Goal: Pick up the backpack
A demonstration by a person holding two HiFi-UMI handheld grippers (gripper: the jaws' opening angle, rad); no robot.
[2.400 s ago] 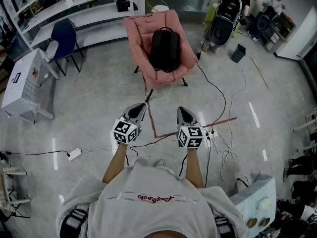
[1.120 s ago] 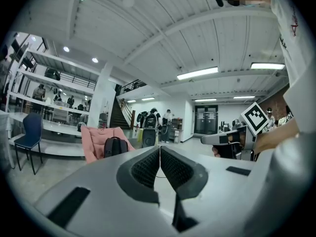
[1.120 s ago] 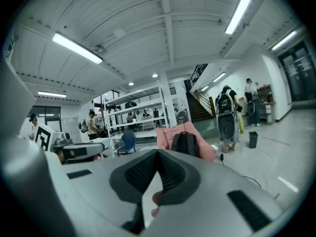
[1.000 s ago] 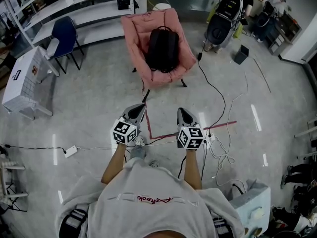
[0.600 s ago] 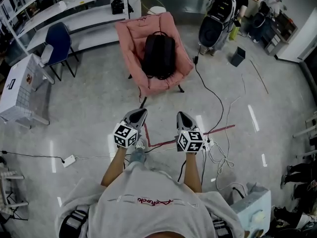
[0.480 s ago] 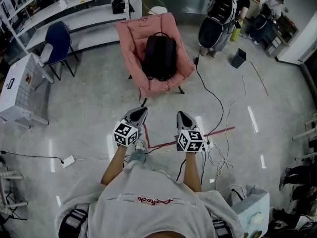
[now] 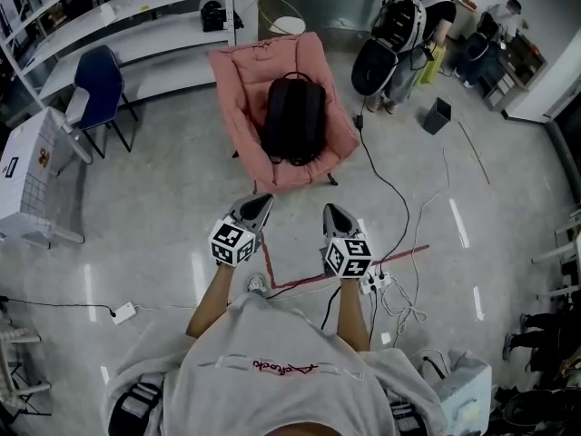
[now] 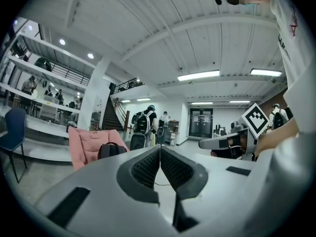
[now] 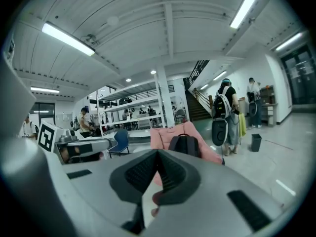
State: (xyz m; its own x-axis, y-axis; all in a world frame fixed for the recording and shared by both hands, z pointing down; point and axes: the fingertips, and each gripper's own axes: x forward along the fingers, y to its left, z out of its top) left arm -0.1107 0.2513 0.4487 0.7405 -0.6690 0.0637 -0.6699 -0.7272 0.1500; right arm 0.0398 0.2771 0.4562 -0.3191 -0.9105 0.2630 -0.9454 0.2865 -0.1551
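left claw (image 7: 258,204): both jaws together, pads meeting at the tip, nothing between them. it is held level above the floor (image 7: 163,198), pointing toward the far side of the room. in the left gripper view the closed tip (image 8: 160,155) sits right of the backpack (image 8: 109,150).

right claw (image 7: 334,214): jaws together, empty. it runs parallel to the left claw, just right of it, the two apart. in the right gripper view the closed tip (image 9: 157,157) lies just below the backpack (image 9: 184,144).

backpack (image 7: 293,121): black, resting upright against the back of a pink chair (image 7: 241,80), centred on the seat. a loop at its top appears to be the carry handle. the backpack is well apart from both claws, far of them and roughly in line between them.

surroundings: a red tape line (image 7: 401,255) crosses the floor near the right claw, and a power strip (image 7: 374,282) with white cables lies beside it. a black cable (image 7: 386,184) runs from the chair toward the near right. a blue chair (image 7: 98,78) stands far left, in front of white shelves (image 7: 136,12). a person (image 7: 404,30) wearing a pack stands far right.
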